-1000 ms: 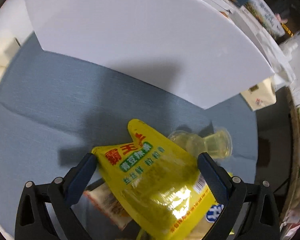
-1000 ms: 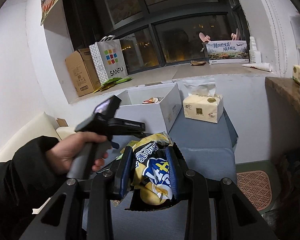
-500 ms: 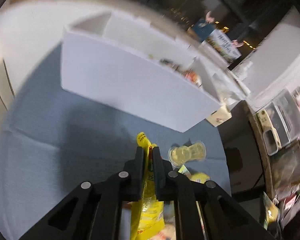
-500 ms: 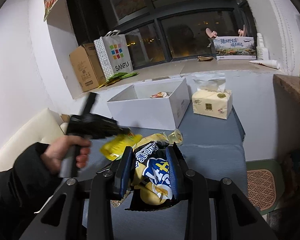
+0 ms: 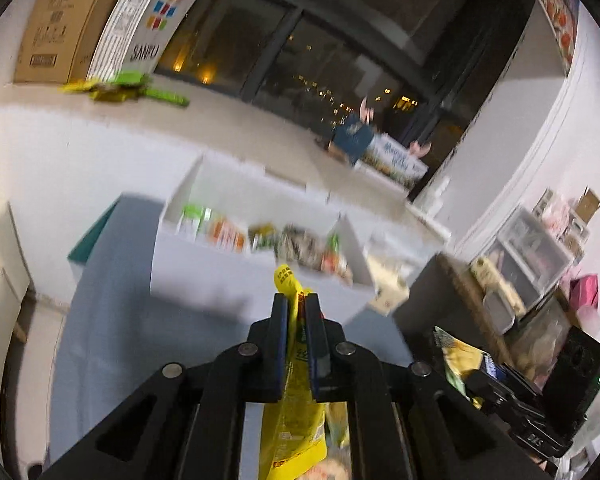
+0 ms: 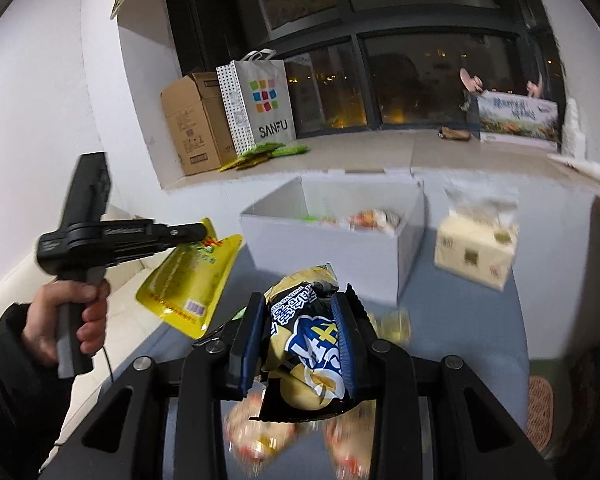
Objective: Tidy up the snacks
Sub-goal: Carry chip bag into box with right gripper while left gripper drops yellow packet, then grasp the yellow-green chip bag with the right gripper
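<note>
Two grippers: each was clamped on its own snack packet, both lifted clear of the blue cloth (image 6: 460, 320).
Left gripper (image 5: 296, 312): its jaws were pressed nearly together, pinching the yellow pouch (image 5: 292, 420) by its top edge; a corner of the pouch stuck out past the fingertips and the rest hung down below them.
Left gripper, seen from the right wrist camera (image 6: 202, 232): it was held level by a hand (image 6: 66, 316) in a dark sleeve, with the yellow pouch (image 6: 190, 280) dangling slantwise under it, in the air to the left of the white box (image 6: 324, 248).
Right gripper (image 6: 300, 332): its jaws were closed only part-way, the blue pads squeezing a puffy chip bag (image 6: 304, 320) printed in black, white, blue and yellow; the bag bulged above and below the pads.
White box: it stood open-topped on the blue cloth below the windowsill (image 6: 360, 152), ahead of both grippers, with several colourful packets (image 5: 260, 236) already lying inside; they were too blurred to name.
Loose snacks: a few blurred packets (image 6: 256, 436) lay on the cloth beneath the right gripper.
Tissue pack (image 6: 476, 252): it sat on the cloth just right of the white box.
Windowsill: a cardboard carton (image 6: 194, 124) and a white paper bag (image 6: 260, 100) marked SANFU stood side by side, with green and yellow packets (image 6: 268, 152) lying flat in front of them.
</note>
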The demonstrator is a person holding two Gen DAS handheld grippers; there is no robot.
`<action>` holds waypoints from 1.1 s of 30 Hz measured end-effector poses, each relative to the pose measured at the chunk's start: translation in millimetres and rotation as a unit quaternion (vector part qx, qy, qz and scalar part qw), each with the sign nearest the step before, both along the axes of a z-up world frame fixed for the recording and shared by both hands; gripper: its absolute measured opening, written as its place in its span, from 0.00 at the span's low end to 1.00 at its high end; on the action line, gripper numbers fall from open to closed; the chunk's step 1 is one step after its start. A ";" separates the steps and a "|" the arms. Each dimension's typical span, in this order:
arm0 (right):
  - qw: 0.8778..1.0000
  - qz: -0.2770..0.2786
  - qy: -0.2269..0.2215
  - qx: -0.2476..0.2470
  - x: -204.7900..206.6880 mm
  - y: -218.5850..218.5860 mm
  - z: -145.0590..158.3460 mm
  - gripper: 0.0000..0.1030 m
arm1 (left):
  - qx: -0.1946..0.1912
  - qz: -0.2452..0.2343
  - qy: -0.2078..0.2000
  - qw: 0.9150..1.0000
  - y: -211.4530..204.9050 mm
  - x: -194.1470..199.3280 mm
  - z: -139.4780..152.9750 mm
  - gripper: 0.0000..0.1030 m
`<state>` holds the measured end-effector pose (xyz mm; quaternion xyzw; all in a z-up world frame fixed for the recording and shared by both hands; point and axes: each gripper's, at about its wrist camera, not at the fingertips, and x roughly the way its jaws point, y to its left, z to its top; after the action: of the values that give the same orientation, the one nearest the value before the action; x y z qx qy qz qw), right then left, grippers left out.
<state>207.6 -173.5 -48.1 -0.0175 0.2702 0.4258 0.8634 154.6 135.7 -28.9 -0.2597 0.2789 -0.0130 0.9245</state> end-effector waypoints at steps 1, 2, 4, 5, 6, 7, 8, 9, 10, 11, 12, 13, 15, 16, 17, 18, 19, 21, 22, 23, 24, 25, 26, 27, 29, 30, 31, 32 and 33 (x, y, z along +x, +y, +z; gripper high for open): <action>1.000 0.004 -0.003 0.002 10.2 9.0 8.1 0.35 | 0.007 0.006 -0.009 1.000 6.4 8.4 11.0 0.08; 1.000 0.005 -0.005 0.003 18.2 15.3 14.3 0.35 | 0.014 0.006 -0.016 1.000 12.4 19.7 21.9 0.08; 1.000 0.004 -0.008 0.006 42.2 33.2 31.9 0.35 | 0.023 0.008 -0.023 0.999 22.9 42.3 36.4 0.08; 1.000 0.002 -0.010 0.007 54.4 42.4 39.9 0.35 | 0.032 0.012 -0.023 0.999 28.0 57.0 42.8 0.08; 1.000 -0.004 -0.014 0.005 63.9 50.2 45.9 0.35 | 0.039 0.016 -0.020 0.999 30.7 70.4 46.8 0.08; 1.000 -0.014 -0.016 0.004 77.2 59.1 51.3 0.35 | 0.050 0.020 -0.017 0.998 34.8 85.8 50.2 0.08; 1.000 -0.021 -0.013 0.003 90.2 66.4 54.5 0.35 | 0.057 0.022 -0.013 0.998 39.8 103.2 52.9 0.08; 1.000 -0.026 -0.004 0.004 106.1 74.9 56.4 0.35 | 0.062 0.022 -0.009 0.998 43.5 115.7 54.3 0.09; 0.999 -0.032 0.003 0.000 120.6 83.9 56.9 0.35 | 0.069 0.021 -0.003 0.997 47.2 133.1 54.0 0.09; 0.999 -0.040 0.010 -0.006 133.4 92.3 56.7 0.35 | 0.071 0.021 0.002 0.997 50.5 148.7 51.7 0.09; 0.999 -0.049 0.015 -0.013 147.0 101.3 55.8 0.35 | 0.073 0.020 0.008 0.997 51.9 161.5 48.3 0.09; 0.998 -0.057 0.022 -0.021 160.6 110.6 54.1 0.35 | 0.073 0.017 0.010 0.997 54.3 174.5 44.9 0.09; 0.997 -0.069 0.027 -0.023 182.0 123.6 50.0 0.35 | 0.080 0.017 0.018 0.997 58.4 194.7 34.7 0.19; 0.997 -0.071 0.031 -0.018 189.6 126.6 48.8 0.36 | 0.074 0.020 0.027 0.997 62.0 203.2 27.8 0.27; 0.997 -0.071 0.037 -0.014 197.0 129.6 46.5 0.39 | 0.067 0.022 0.038 0.997 66.1 208.5 20.3 0.53; 0.996 -0.069 0.048 -0.010 206.2 134.2 42.5 0.46 | 0.061 0.029 0.048 0.997 71.9 212.3 13.0 0.86; 0.996 -0.071 0.054 -0.011 210.2 136.4 40.2 0.76 | 0.061 0.033 0.049 0.996 73.6 210.5 9.0 1.00; 0.995 -0.075 0.061 -0.016 216.8 138.9 36.9 1.00 | 0.076 0.034 0.052 0.995 74.6 206.1 0.2 1.00; 0.995 -0.081 0.052 -0.010 216.5 137.2 37.5 1.00 | 0.085 0.033 0.058 0.994 73.8 204.4 -2.4 1.00; 0.995 -0.084 0.050 -0.009 216.7 135.4 36.5 1.00 | 0.094 0.034 0.062 0.993 73.3 201.5 -4.9 1.00; 0.995 -0.089 0.049 -0.007 217.0 132.6 35.6 1.00 | 0.098 0.035 0.064 0.993 73.5 198.6 -6.6 1.00; 0.994 -0.095 0.047 -0.006 216.7 129.9 34.4 1.00 | 0.100 0.035 0.064 0.992 74.5 194.2 -7.4 1.00; 0.994 -0.100 0.046 -0.004 216.3 127.3 34.2 1.00 | 0.098 0.036 0.062 0.993 75.8 189.2 -7.9 1.00; 0.994 -0.104 0.045 -0.001 215.6 124.5 33.9 1.00 | 0.097 0.035 0.059 0.993 76.3 183.9 -6.8 1.00; 0.993 -0.105 0.048 0.005 212.5 120.0 35.3 1.00 | 0.108 0.027 0.051 0.992 71.0 169.7 0.1 1.00; 0.993 -0.104 0.047 0.008 208.5 117.3 36.6 1.00 | 0.113 0.025 0.049 0.992 68.4 163.8 3.3 1.00; 0.994 -0.101 0.044 0.007 203.8 115.5 39.1 1.00 | 0.118 0.021 0.045 0.992 64.2 155.0 8.0 1.00; 0.995 -0.097 0.038 0.004 198.2 114.2 41.8 1.00 | 0.122 0.014 0.038 0.992 59.8 145.7 12.7 1.00; 0.995 -0.091 0.030 0.000 190.5 112.5 44.7 1.00 | 0.127 0.005 0.026 0.992 53.1 130.9 19.2 1.00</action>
<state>398.1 -61.0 -3.4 0.0198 0.2964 0.3461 0.8899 285.5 188.8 -9.7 -0.1423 0.3012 0.0339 0.9423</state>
